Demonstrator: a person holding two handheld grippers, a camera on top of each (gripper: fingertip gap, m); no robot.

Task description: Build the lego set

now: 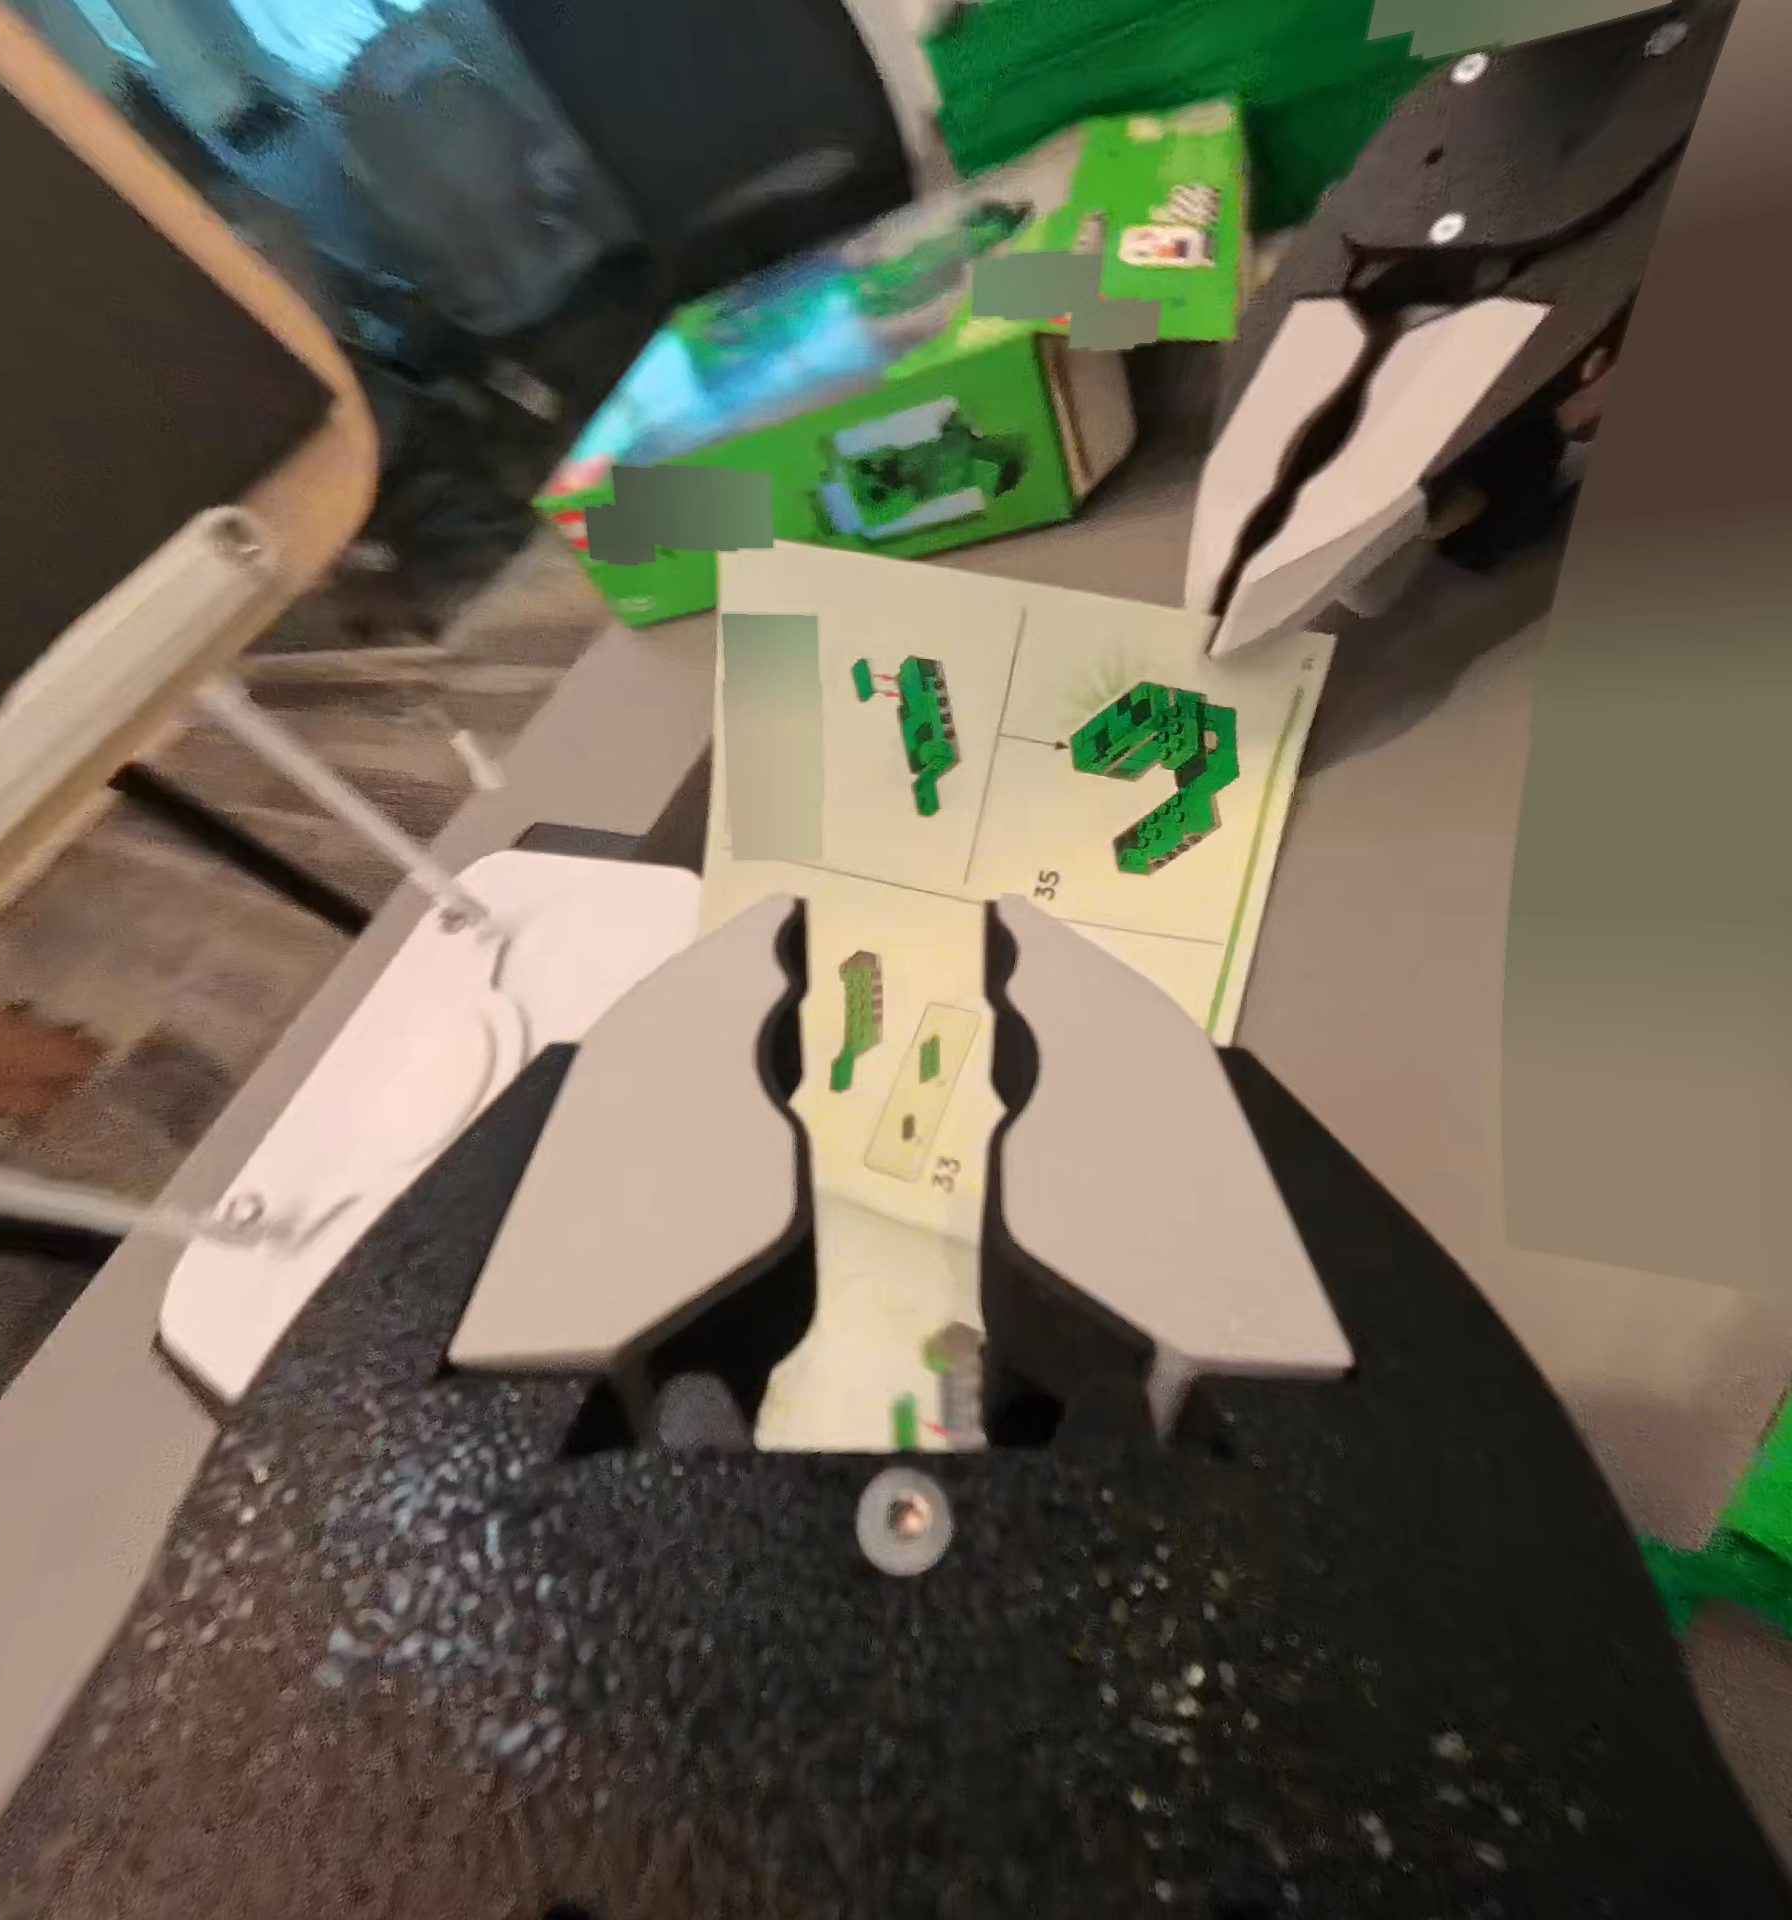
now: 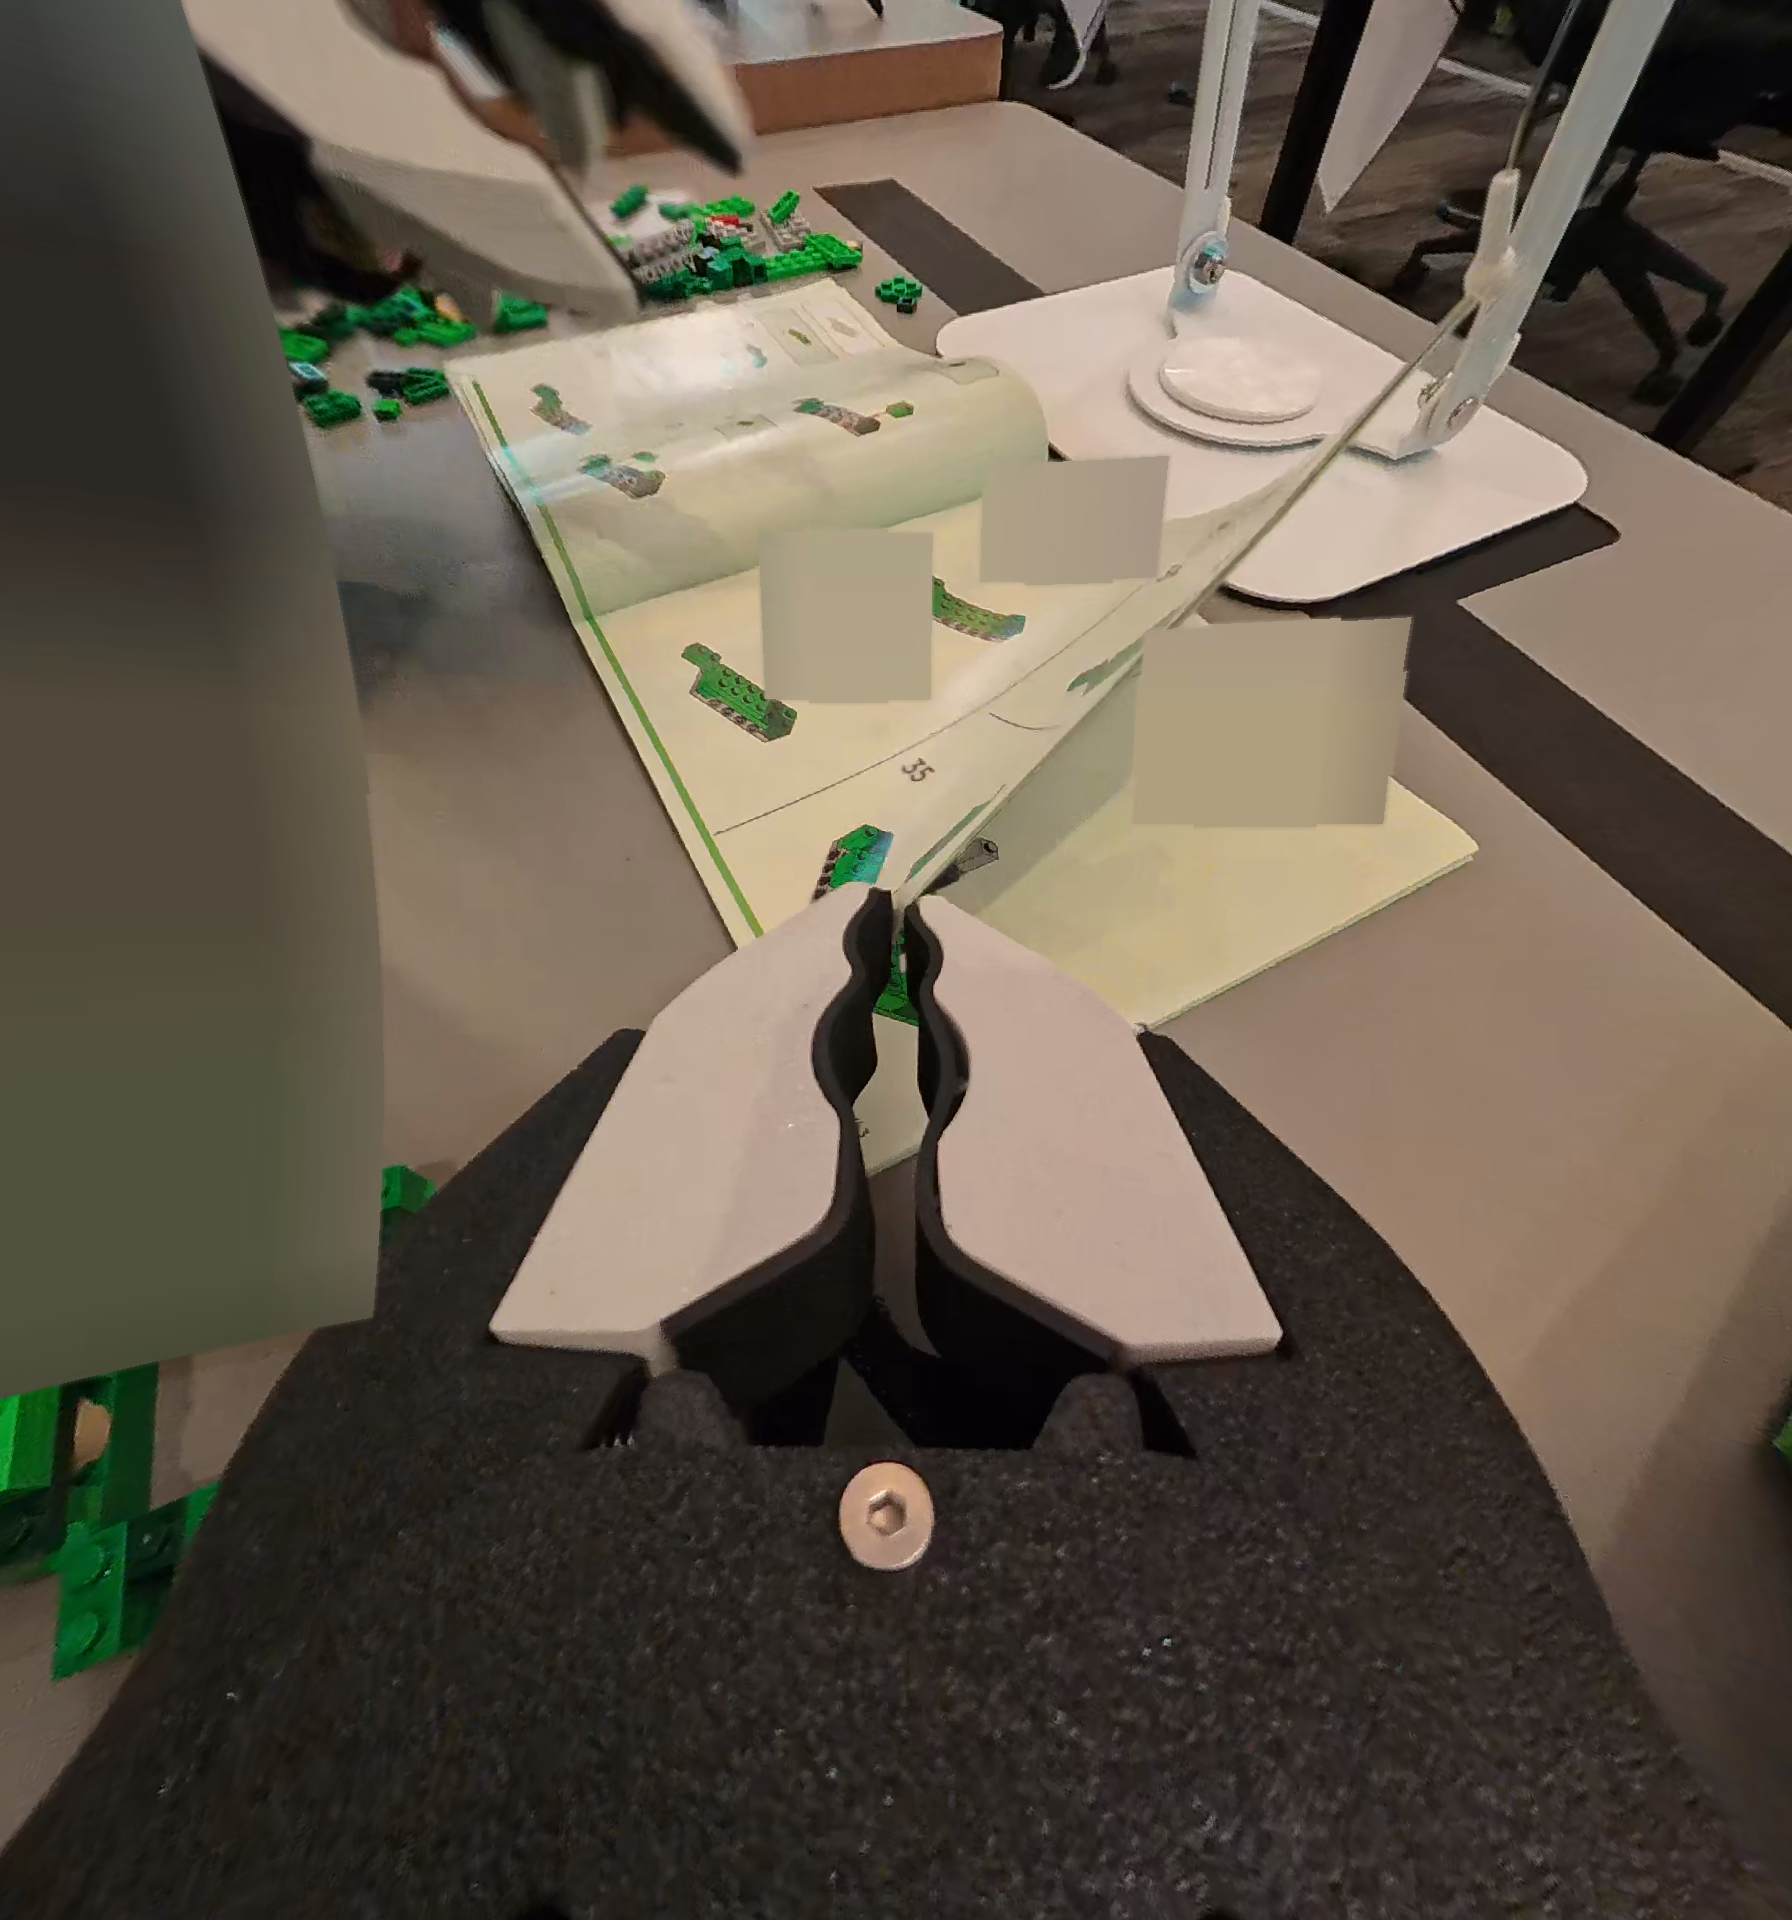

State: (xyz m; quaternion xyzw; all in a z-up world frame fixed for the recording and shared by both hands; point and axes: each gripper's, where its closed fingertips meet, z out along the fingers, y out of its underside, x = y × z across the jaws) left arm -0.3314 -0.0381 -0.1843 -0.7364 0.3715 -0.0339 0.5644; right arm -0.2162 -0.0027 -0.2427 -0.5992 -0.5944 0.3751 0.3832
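Left claw [image 1: 897,914] hangs open and empty above the booklet [image 2: 850,790] on the counter [image 2: 518,831]. Right claw [image 2: 900,909] is pinched on a lifted page [image 2: 1068,727]. Judgement: turn the page slowly, pinching only one sheet, left claw pressing the booklet flat. Count: one booklet, one box [image 1: 871,436], one lamp [image 2: 1391,468]; loose bricks [image 2: 726,249], too many to count, lie beyond the booklet.
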